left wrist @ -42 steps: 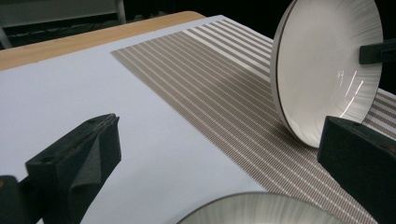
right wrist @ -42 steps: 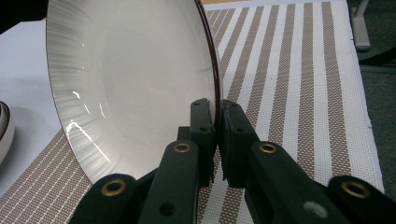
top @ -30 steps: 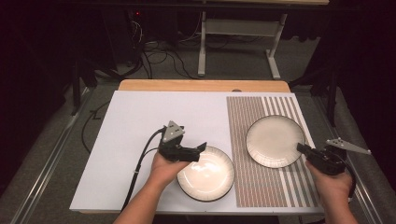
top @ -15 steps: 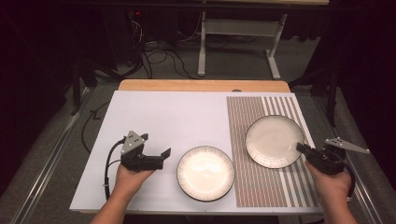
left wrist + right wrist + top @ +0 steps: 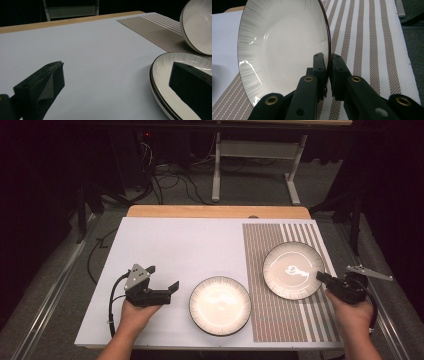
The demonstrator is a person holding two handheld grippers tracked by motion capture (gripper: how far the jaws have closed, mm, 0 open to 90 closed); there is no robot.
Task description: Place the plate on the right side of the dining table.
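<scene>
Pinching the rim of a white round ceramic plate with a thin dark edge [image 5: 292, 270], the right gripper [image 5: 321, 276] had its two black jaws pressed together on that rim, one jaw inside the plate and one outside, as the right gripper view showed [image 5: 327, 72]. This plate stood on the brown-and-white striped woven mat [image 5: 280, 320] and was tilted up on the side of the gripper. A second white round ceramic plate with a dark rim [image 5: 220, 305] lay flat on the pale grey table sheet [image 5: 175, 245], just beside the left edge of the striped mat. The left gripper [image 5: 172, 287] was left of this second plate, near it but apart from it, and its jaws were spread wide with nothing between them. In the left gripper view one jaw overlapped the near plate [image 5: 162, 75] in the picture.
</scene>
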